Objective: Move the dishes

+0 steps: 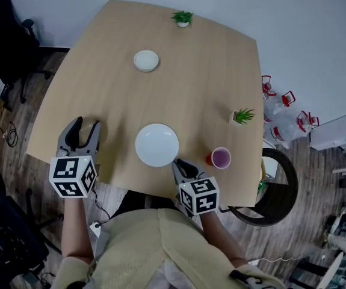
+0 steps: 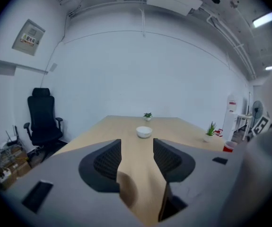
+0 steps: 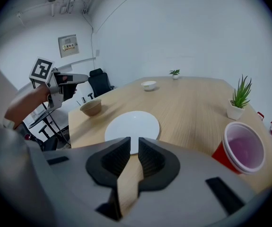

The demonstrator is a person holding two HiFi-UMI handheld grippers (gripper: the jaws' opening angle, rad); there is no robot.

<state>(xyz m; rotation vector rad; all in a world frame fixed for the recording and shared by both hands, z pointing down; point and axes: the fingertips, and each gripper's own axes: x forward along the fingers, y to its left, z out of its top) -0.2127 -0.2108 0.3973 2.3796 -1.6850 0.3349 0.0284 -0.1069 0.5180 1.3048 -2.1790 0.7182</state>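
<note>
The person holds two grippers over the near edge of a wooden table [image 1: 191,83].

The left gripper [image 1: 83,124] is up in the air by the left corner of the table. Its jaws are wide apart and hold nothing. In the left gripper view, only the bare table top shows between them. A small brown bowl [image 3: 91,107] sits on the table near that corner. In the right gripper view, the left gripper is above the bowl and not touching it.

The right gripper [image 1: 180,162] is low at the near edge of the table, just beside the big white plate [image 1: 157,144]. Its jaws are almost together, with only a thin gap between them. Nothing is in that gap, so this gripper is let go too. In the right gripper view, the tips point at the near rim of the plate.

The plate lies flat near the middle of the near side. A red cup [image 1: 220,158] stands upright to its right, close to the right gripper. A small white bowl [image 1: 146,60] sits farther back, well apart from the plate. One little green plant [image 1: 182,18] stands at the far edge of the table. Another plant [image 1: 242,116] stands near the right edge, behind the cup.
</note>
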